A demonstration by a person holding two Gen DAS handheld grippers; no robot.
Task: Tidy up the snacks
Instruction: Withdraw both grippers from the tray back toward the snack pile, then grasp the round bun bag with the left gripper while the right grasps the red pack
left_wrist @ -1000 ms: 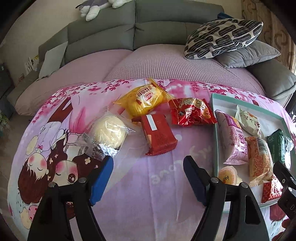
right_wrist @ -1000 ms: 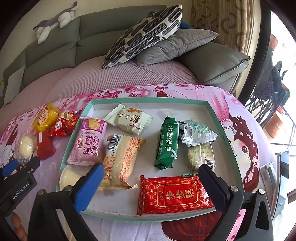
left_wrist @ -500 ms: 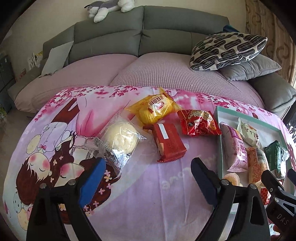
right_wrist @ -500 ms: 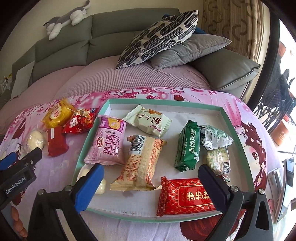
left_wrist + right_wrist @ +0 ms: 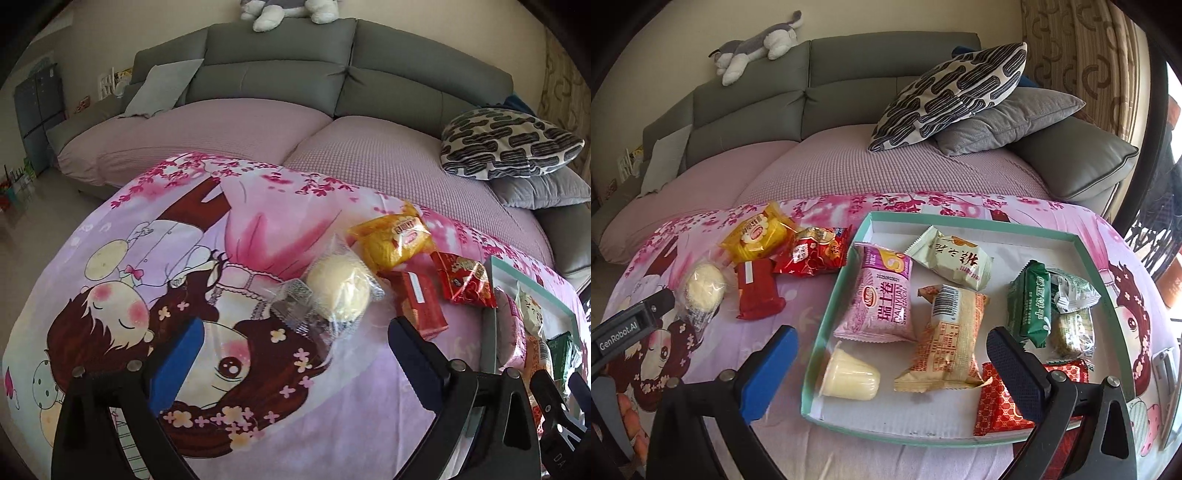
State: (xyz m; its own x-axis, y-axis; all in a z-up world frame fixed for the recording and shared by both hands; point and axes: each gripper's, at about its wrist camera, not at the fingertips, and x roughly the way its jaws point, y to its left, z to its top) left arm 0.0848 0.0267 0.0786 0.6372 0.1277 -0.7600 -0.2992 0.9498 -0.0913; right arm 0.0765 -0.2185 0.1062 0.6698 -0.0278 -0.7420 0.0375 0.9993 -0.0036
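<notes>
Four snacks lie loose on the pink cartoon cloth: a round cream bun in clear wrap, a yellow packet, a dark red biscuit pack and a shiny red packet. My left gripper hovers just short of the bun, its jaws opening with nothing between them. The teal tray holds a pink packet, an orange packet, a green packet, a pudding cup and several more. My right gripper hangs open over the tray's near left corner, gripping nothing.
A grey sofa with a pink cover runs behind the table, carrying a patterned cushion and a plush toy. The left tool's black body reaches in at the left edge of the right wrist view. Cloth left of the bun is bare.
Both views have swung left, so the loose snacks and tray sit further right in frame. The left jaws have spread wider. The right jaws stay open as before.
</notes>
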